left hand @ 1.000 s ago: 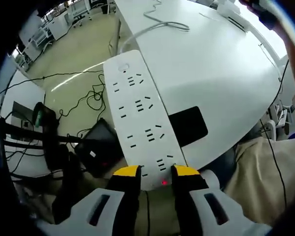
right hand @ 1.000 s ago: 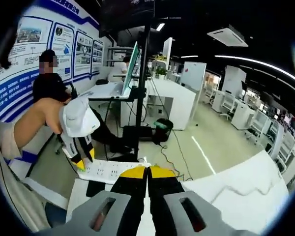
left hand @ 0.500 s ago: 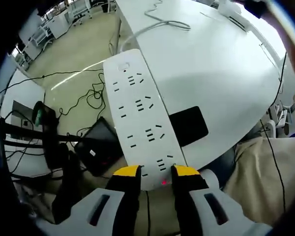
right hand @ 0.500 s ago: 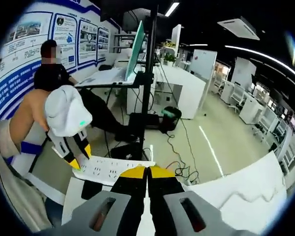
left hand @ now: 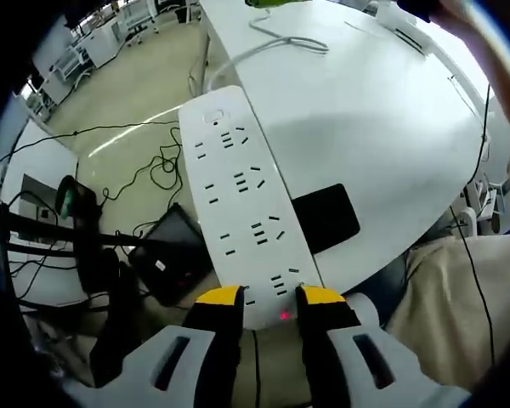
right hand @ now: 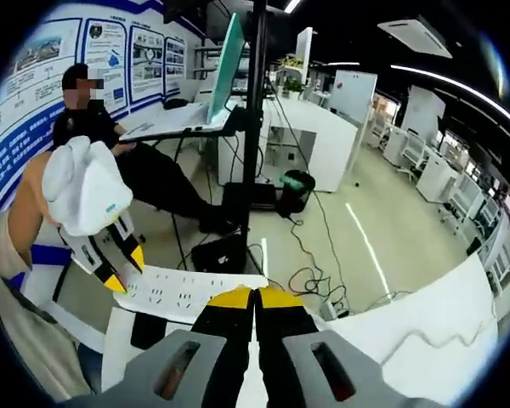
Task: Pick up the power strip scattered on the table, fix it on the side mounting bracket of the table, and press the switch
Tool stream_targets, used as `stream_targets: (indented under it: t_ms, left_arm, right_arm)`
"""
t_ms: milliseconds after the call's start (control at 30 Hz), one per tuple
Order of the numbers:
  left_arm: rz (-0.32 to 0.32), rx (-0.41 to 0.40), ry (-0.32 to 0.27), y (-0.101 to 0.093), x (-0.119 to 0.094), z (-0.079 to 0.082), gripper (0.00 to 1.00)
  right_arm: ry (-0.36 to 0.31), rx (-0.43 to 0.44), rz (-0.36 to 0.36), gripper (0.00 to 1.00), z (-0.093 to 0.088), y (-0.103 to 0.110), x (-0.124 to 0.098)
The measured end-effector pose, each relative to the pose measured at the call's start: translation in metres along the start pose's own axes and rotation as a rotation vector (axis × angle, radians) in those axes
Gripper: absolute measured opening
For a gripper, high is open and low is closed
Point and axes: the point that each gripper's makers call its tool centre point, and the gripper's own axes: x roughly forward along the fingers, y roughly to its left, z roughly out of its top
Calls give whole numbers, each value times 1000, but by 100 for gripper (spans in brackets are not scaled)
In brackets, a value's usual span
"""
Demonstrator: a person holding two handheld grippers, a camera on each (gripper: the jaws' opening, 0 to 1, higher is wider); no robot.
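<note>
White table (left hand: 391, 110) lies beyond; left gripper (left hand: 268, 297) grasps the strip (left hand: 242, 195) by its near end, over the table's edge. Right gripper (right hand: 255, 297) is clenched, empty. Pickup looks done; mounting and switch remain.

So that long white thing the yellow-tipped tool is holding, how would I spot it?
Find the big white table, then its near edge by the floor cables. The power strip juts out there, its end pinched by the left gripper. It alone is a long white bar with rows of socket slots and a small red light.
</note>
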Motion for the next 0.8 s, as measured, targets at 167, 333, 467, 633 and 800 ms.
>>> stream_targets:
  t_ms: [167,333,467,633,800]
  left_arm:
    - [-6,4,-3,1,1,0,30]
    - [-1,4,14,1,2,1,30]
    - [-1,7,17,1,2,1,30]
    - [-4,12,6,2,1,1,30]
    - [1,12,7,1,1,0,30]
  right_arm:
    - [23,1,1,0,-5,-1,7]
    - [70,-19,14,0,-12,1,19]
    - [117,-33,39,0,-19,3,32]
    - [154,-45,68,0,-26,6,47]
    - [177,-38,82,0,-31,8,59]
